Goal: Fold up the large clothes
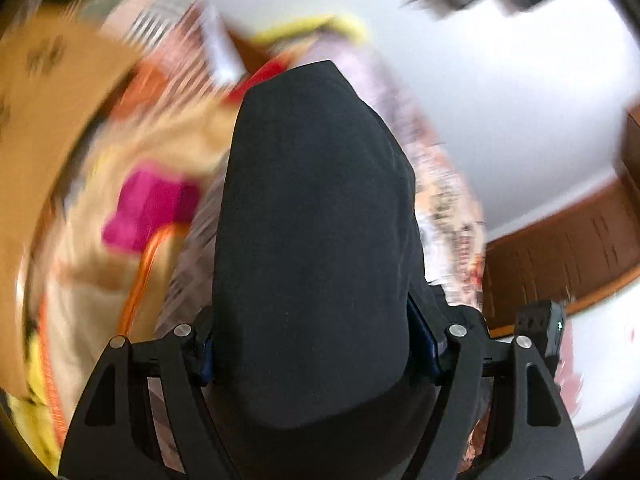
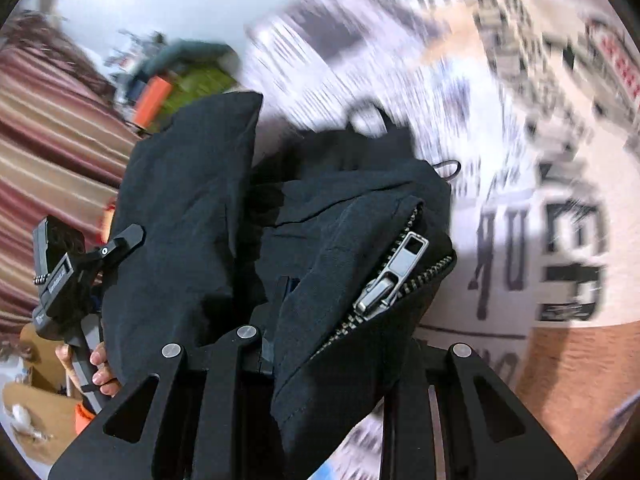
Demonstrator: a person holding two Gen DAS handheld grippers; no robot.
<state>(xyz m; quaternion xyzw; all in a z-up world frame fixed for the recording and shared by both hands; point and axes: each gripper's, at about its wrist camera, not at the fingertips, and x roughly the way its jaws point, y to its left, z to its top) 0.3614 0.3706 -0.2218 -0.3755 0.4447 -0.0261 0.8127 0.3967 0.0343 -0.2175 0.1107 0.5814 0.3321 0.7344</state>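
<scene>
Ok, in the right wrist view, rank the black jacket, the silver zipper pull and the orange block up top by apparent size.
1. black jacket, by far the largest.
2. silver zipper pull and orange block: similar apparent size; the pull is much nearer the camera and the block is blurred, so left unranked.

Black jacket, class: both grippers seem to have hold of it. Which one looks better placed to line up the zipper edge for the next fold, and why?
Probably the right gripper: the metal zipper pull lies just ahead of its fingers on the black jacket. The left gripper shows only plain cloth, no zipper.

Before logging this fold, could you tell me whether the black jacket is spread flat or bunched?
Bunched: the black zippered fabric jacket hangs in crumpled folds, zipper doubled over, clamped in both tongs.
</scene>
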